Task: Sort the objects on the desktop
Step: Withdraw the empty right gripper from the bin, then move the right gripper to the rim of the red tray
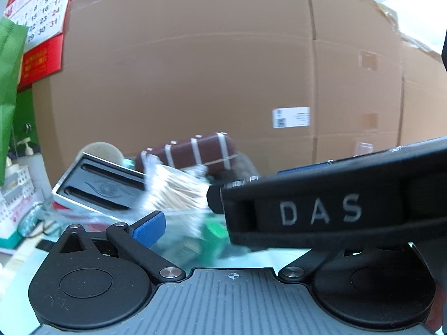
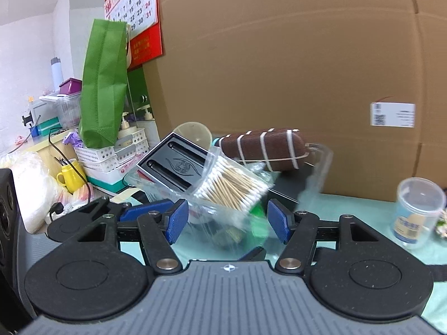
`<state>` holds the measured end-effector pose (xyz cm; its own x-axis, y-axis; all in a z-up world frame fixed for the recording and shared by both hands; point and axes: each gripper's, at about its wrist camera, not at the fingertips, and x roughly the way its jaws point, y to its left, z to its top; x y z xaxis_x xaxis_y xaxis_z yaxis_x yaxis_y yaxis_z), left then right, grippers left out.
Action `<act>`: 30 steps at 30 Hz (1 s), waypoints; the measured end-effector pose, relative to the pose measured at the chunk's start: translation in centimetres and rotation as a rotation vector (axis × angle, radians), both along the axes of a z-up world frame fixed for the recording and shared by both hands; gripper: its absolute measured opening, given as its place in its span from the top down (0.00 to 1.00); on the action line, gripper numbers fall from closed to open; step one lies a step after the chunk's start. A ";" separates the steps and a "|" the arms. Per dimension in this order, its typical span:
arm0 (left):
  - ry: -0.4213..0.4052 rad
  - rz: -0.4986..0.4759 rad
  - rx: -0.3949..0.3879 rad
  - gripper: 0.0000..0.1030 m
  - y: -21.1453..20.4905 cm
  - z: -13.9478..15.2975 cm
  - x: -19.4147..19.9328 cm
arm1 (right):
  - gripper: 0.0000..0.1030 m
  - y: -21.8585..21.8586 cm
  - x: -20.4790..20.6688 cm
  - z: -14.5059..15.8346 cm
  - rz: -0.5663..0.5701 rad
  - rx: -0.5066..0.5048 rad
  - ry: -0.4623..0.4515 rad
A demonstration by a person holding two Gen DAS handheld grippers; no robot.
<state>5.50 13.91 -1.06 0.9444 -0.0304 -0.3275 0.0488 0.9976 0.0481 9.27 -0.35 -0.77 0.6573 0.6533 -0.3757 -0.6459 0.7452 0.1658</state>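
Desktop objects, heaped in clear bin (image 2: pixel 321 167) before cardboard box (image 2: pixel 279 69): cotton swabs (image 2: pixel 232 184), black tray (image 2: pixel 173 164), brown case (image 2: pixel 265 148); right gripper (image 2: pixel 227 220) fingers apart, empty; left gripper (image 1: pixel 195 223) spread wide, empty.

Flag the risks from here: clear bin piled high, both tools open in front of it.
1. The cotton swab bag lies tilted on top of the pile in the clear bin; a nudge could slide it out.
2. The brown striped case overhangs the bin's rim and may topple.
3. The right tool and left tool sit close together; in the left wrist view one blocks much of the sight, so a clash is possible.
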 end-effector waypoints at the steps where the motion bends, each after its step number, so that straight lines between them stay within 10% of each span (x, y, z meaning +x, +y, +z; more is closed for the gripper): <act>1: 0.007 -0.012 -0.004 0.00 -0.7 -0.1 -0.3 | 0.33 -0.7 -0.4 0.0 -0.005 0.003 -0.001; 30: 0.163 -0.304 0.052 0.00 -25.0 -5.0 2.4 | 0.34 -28.5 -1.0 -6.0 -0.409 0.101 0.137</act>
